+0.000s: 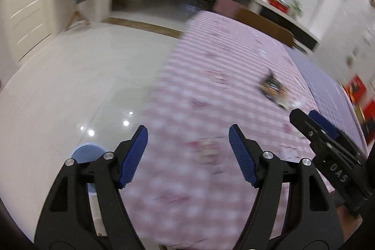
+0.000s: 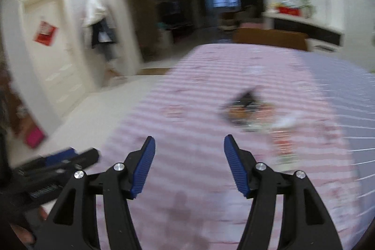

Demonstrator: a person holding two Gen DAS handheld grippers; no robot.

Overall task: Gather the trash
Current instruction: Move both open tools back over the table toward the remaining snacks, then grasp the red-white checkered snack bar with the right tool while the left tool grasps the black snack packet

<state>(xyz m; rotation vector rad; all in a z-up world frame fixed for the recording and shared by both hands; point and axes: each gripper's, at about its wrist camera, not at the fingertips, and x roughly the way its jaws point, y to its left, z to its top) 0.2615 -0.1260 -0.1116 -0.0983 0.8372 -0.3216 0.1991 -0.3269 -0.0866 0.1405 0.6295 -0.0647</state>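
- Both the left gripper (image 1: 188, 155) and the right gripper (image 2: 189, 165) are released, nothing between their fingers.
- The trash, a dark crumpled wrapper (image 2: 247, 107), lies on the pink checked bed (image 2: 199, 90), well ahead of both.
- Risk: a fast, blurred approach could overshoot or pinch bedding.
- Hard to make out: pale scraps beside the wrapper; a blue round object (image 1: 88, 152) sits half hidden.
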